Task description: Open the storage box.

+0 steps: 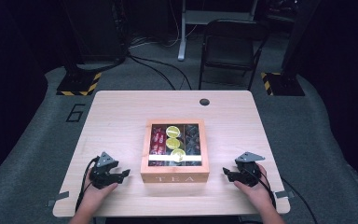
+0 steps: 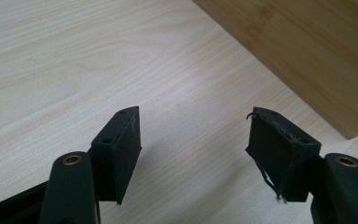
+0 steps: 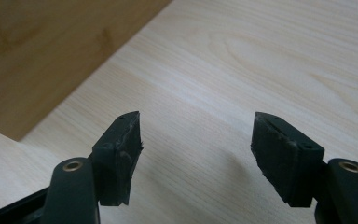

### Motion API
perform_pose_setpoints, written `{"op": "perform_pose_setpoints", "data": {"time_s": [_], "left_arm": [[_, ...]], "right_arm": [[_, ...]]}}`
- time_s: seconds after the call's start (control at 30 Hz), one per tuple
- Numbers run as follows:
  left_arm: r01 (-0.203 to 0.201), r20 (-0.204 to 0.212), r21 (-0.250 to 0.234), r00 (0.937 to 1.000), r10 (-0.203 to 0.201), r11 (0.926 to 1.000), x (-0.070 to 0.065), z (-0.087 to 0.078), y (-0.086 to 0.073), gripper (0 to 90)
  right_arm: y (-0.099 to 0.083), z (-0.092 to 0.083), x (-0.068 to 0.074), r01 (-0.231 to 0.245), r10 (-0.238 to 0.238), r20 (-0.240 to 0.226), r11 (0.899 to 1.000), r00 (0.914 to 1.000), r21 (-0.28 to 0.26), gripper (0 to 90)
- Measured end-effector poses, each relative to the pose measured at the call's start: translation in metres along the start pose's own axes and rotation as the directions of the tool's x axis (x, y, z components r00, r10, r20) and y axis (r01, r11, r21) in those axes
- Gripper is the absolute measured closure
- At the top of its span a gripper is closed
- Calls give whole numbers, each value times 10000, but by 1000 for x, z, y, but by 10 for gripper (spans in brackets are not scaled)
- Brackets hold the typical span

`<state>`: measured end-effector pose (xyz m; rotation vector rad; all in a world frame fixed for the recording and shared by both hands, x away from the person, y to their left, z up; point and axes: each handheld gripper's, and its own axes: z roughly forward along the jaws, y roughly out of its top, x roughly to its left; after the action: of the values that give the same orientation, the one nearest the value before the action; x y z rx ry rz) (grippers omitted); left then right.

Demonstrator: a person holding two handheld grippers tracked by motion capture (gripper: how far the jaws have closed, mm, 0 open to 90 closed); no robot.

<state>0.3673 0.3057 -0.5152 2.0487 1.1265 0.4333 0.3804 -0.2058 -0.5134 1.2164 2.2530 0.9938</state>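
The wooden tea box (image 1: pixel 175 151) sits at the centre of the tabletop (image 1: pixel 116 112), its windowed lid down over the packets inside. The left gripper (image 1: pixel 125 173) rests at the lower left of the high view and the right gripper (image 1: pixel 225 172) at the lower right, each near a front corner of the box but not touching it. Both stand partly open with nothing between the jaws — bare tabletop shows through the gaps.

The likely trouble is the lid: if one gripper lifts it while the other fails to brace the box, the whole box may slide or tip. A worn pad (image 2: pixel 279 154) on the left gripper, frayed at its edge, could slip on smooth wood.

Any hinge or latch is out of sight, the packets' labels are too small to read, and each gripper view cuts the box down to one plain side (image 3: pixel 51 51).
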Motion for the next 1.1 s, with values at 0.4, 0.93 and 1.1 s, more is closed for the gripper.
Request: {"op": "perform_pose_setpoints", "data": {"time_s": [0.4, 0.93, 1.1], "left_arm": [[16, 177, -121, 9998, -14, 9999, -11, -9, 6, 371], [121, 273, -492, 9996, -108, 9987, -20, -28, 11, 385], [56, 619, -727, 9981, -11, 9973, -27, -38, 13, 405]], "right_arm": [[6, -14, 9, 88, -106, -285, 9981, 9995, -611, 364], [14, -38, 18, -166, 73, -821, 9934, 9966, -1135, 428], [18, -50, 22, -212, 55, -1042, 9884, 9945, -1505, 438]]}}
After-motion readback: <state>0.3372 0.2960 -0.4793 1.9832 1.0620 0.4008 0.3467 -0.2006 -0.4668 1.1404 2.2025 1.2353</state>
